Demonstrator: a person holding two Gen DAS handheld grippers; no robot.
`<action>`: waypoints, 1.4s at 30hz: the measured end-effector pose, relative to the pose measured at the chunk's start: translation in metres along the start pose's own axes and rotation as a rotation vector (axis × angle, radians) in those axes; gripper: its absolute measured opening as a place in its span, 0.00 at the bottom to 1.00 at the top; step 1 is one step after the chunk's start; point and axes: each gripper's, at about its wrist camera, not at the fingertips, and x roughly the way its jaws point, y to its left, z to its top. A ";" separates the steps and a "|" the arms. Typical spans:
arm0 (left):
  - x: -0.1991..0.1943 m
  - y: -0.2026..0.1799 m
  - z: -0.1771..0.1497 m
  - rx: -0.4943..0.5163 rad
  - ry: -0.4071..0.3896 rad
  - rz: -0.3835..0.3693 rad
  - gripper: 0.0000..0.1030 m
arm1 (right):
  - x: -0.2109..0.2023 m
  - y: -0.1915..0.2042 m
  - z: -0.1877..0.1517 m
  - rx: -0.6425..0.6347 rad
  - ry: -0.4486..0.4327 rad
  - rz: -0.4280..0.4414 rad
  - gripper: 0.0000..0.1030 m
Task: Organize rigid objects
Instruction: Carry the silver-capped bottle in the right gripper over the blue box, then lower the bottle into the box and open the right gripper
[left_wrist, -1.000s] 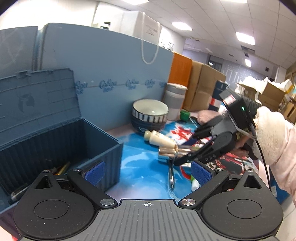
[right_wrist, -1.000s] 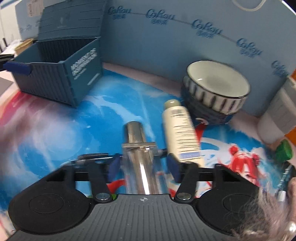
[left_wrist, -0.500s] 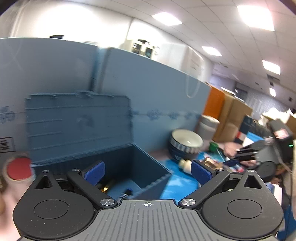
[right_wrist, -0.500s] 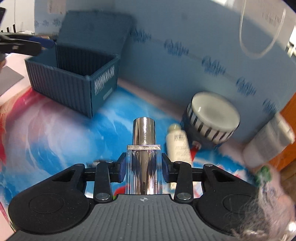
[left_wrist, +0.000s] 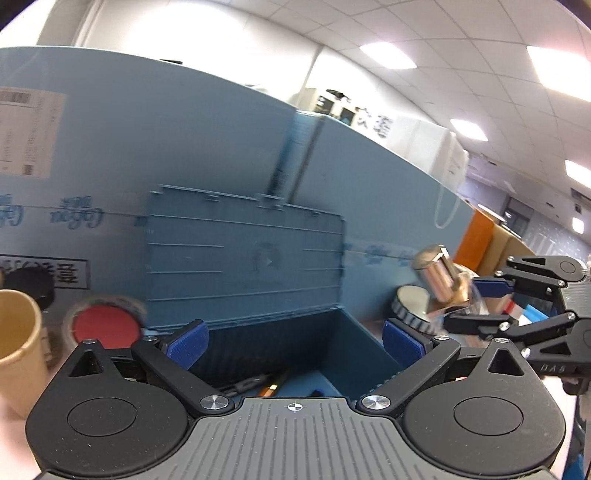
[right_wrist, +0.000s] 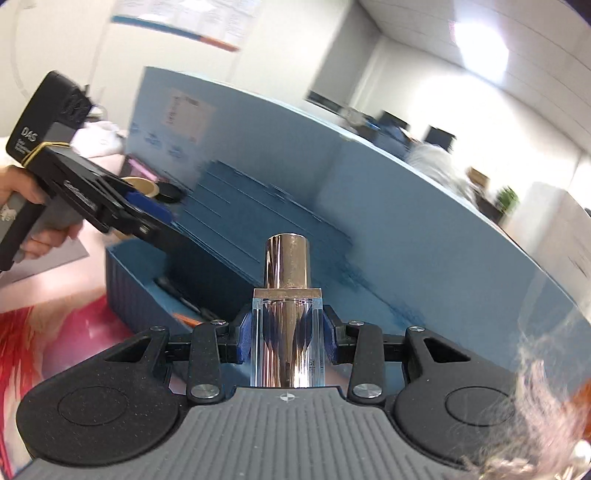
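My right gripper (right_wrist: 287, 338) now pinches the clear chrome-capped bottle (right_wrist: 287, 295), lifted off the surface where it lay a second ago, ahead of it the open blue box (right_wrist: 147, 273). My left gripper (left_wrist: 293, 341) stays spread, empty, above that box.

Both wrist views (close, forward-facing) share the blue box (left_wrist: 354, 343).
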 end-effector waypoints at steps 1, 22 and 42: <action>-0.001 0.003 0.001 -0.008 -0.002 0.009 0.99 | 0.009 0.004 0.006 -0.018 -0.005 0.015 0.33; -0.015 0.048 0.008 -0.149 -0.042 0.037 0.99 | 0.127 0.068 0.030 -0.188 0.058 0.172 0.33; -0.013 0.044 0.007 -0.138 -0.037 0.022 0.99 | 0.117 0.038 0.026 0.036 0.030 0.253 0.61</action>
